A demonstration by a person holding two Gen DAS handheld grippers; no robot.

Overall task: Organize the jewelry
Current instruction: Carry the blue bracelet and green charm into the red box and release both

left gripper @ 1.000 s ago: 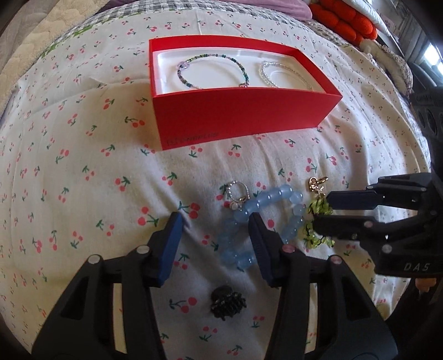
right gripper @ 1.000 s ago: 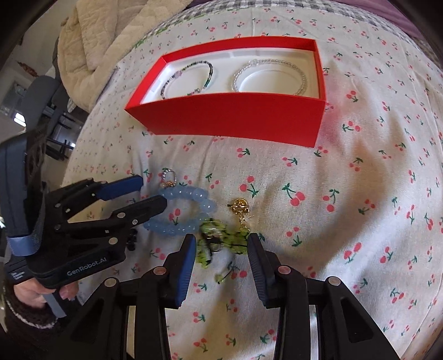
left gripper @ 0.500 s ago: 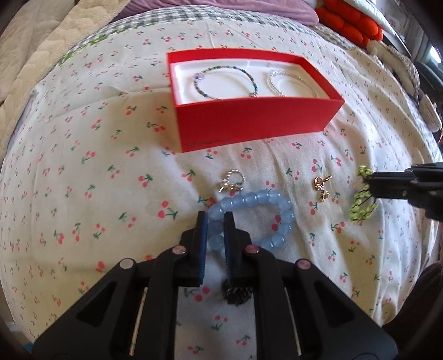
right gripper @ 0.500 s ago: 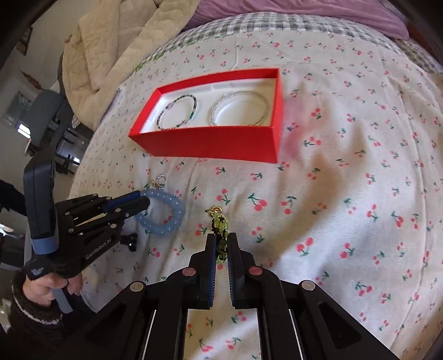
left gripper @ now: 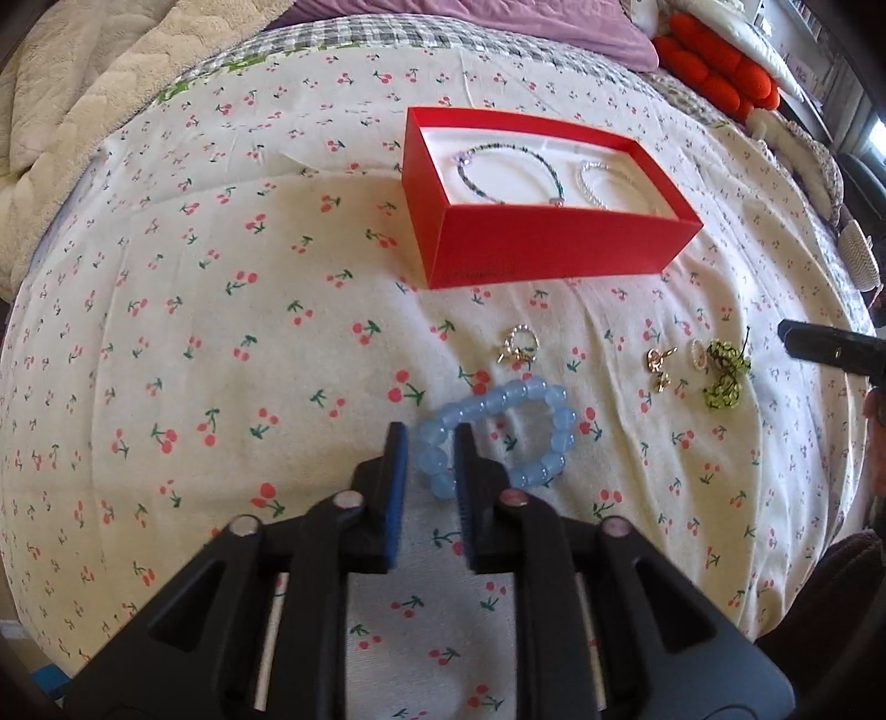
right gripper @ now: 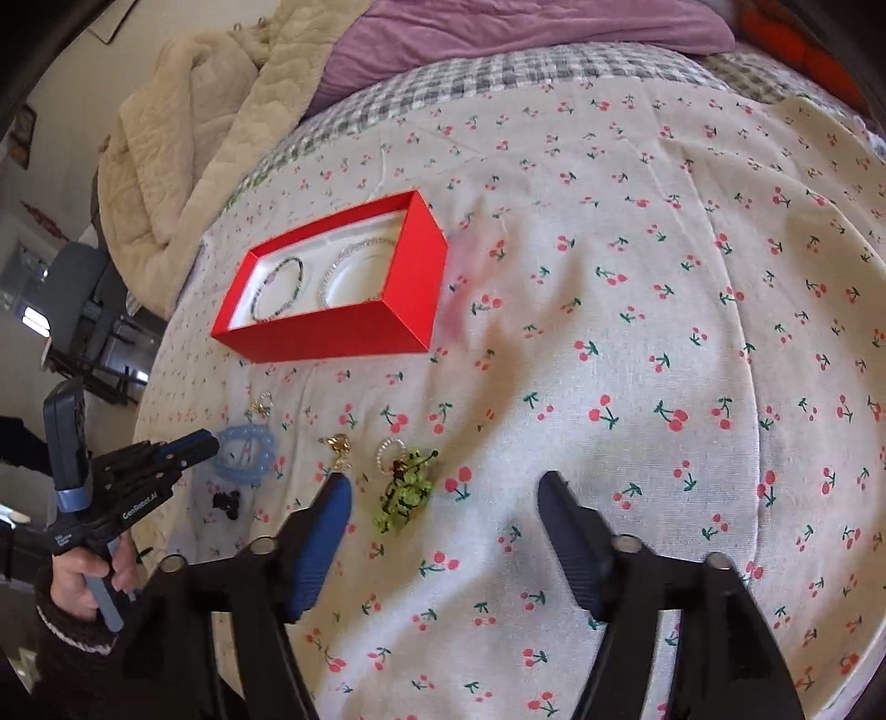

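Note:
A blue bead bracelet (left gripper: 498,437) rests on the cherry-print sheet. My left gripper (left gripper: 432,443) is shut on its near strand, and the jaws are easing open with the beads still filling the gap. From the right wrist view, the left gripper (right gripper: 213,443) meets the bracelet (right gripper: 243,454) at its tip. My right gripper (right gripper: 446,484) is opening wide. A green beaded piece (right gripper: 404,493) lies loose on the sheet just inside its left finger, untouched. Farther back, the red box (left gripper: 554,249) holds a multicoloured bracelet (left gripper: 509,171) and a clear one (left gripper: 609,177).
Loose on the sheet are a silver ring charm (left gripper: 520,343), a gold charm (left gripper: 659,368), a pearl ring (right gripper: 390,451) and a black hair clip (right gripper: 227,501). A cream blanket (right gripper: 183,166) and purple pillow (right gripper: 498,33) lie beyond. A hand (right gripper: 83,576) grips the left tool.
The right gripper closed on the green piece, carried it right, then opened and left it beside the pearl ring. The left gripper closed on the blue bracelet and shifted it slightly.

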